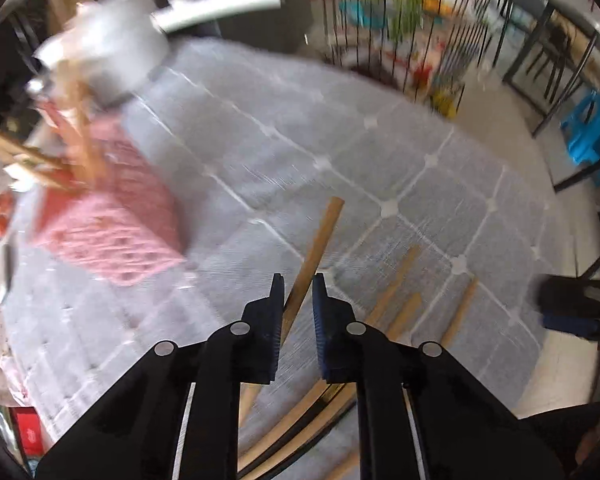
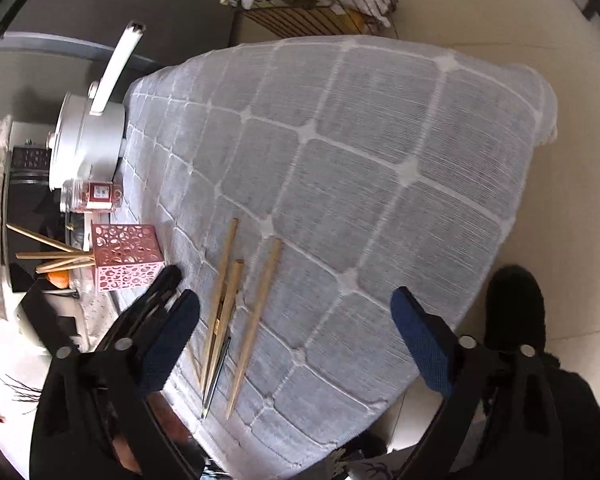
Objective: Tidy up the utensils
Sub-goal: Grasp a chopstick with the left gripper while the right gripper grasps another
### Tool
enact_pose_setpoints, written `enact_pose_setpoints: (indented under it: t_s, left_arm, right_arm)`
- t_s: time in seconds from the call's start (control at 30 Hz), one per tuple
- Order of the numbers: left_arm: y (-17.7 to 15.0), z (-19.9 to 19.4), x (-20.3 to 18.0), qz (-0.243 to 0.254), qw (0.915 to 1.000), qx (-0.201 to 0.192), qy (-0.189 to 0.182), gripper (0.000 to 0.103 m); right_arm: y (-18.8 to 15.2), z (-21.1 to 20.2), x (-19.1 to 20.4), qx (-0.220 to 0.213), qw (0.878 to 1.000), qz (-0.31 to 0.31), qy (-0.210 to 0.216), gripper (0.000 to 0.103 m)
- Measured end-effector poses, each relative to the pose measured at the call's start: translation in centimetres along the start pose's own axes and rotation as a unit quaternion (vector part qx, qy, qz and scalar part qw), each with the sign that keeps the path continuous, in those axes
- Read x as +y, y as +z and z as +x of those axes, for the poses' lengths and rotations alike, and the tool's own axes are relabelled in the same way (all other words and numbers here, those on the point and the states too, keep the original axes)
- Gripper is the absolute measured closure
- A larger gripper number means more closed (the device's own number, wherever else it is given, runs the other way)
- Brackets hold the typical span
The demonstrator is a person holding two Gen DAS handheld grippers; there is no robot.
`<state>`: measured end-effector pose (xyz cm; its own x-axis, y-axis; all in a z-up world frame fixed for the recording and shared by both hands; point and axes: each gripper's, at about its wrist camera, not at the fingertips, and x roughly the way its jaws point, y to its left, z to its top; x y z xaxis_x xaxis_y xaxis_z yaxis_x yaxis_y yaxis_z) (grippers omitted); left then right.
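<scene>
chopsticks (image 2: pixel 256 320) on table (image 2: pixel 380 160), holder (image 2: pixel 126 258) left

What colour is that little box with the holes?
Pink box, clearest in the right wrist view.

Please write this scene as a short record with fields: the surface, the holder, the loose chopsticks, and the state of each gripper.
surface: table with grey checked cloth
holder: pink perforated box, chopsticks already in it
loose chopsticks: several lying on the cloth
left gripper: nearly closed on one chopstick
right gripper: open, empty, above the cloth
other items: white pot, small jar
</scene>
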<state>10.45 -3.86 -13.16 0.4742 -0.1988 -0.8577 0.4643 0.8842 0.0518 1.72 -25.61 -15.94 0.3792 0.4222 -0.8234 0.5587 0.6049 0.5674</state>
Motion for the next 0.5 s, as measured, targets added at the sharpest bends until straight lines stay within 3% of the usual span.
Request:
enact_pose_setpoints:
  t_s: [0.07,0.17,0.3,0.43,0.5]
  left_arm:
    - [-0.6,-2.9,0.8,-0.015,0.9993,-0.033,-0.005,0.091]
    - [-1.8,-7.0,2.4,-0.035,0.9966,-0.075,-0.003,0.092]
    - [-3.2,-12.1,3.8,-0.054,0.9904,-0.127,0.000,0.093]
    - [-4.1,-14.5,3.8,-0.062,0.9855,-0.157,-0.012,0.094]
    - [-5.0,-15.3,4.2,-0.068,0.9839,-0.164,-0.018,0.095]
  right_arm:
    - [-0.1,0.9,0.9,0.003,1.000,-0.017,-0.025,0.039]
    - [-0.4,2.4,2.3,0.005,0.998,-0.033,-0.055,0.061]
    - [-1.1,3.8,3.4,0.003,0.997,-0.035,-0.076,0.064]
    - [-1.8,4.7,4.8,-0.019,0.994,-0.040,-0.102,0.065]
    - [-2.1,5.1,5.5,-0.038,0.990,-0.055,-0.128,0.077]
